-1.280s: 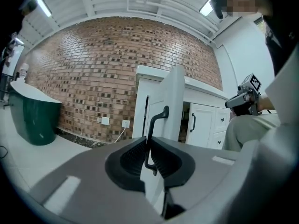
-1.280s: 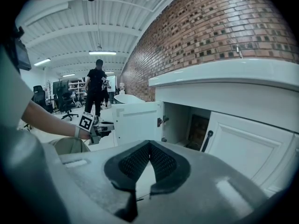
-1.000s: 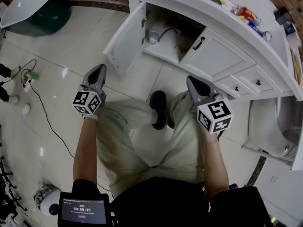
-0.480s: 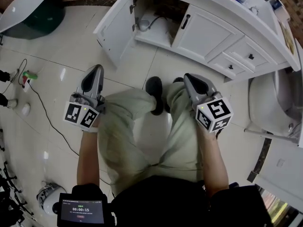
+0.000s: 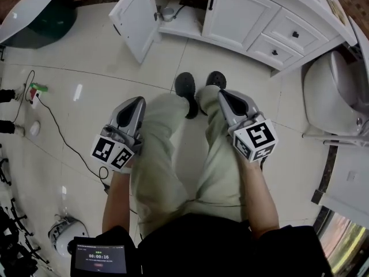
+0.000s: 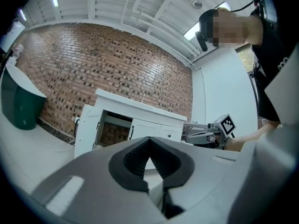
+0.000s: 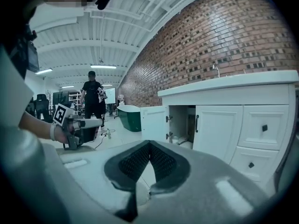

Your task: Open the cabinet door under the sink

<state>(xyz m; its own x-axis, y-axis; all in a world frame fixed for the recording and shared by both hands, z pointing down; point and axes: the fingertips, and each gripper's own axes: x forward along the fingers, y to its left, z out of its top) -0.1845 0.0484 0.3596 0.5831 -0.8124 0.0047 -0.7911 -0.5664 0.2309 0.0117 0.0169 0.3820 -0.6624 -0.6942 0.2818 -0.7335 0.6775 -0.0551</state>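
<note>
On the vanity (image 5: 300, 36), the left cabinet door (image 5: 134, 19) stands open (hinges (image 7: 169, 118) showing).

The only writing that can be read is on the small screen (image 5: 99, 259) at the bottom edge of the head view. It shows a timer, 00:00:16, in white digits on a dark panel. A green mark above the digits and a red one below them are too small to read.
</note>
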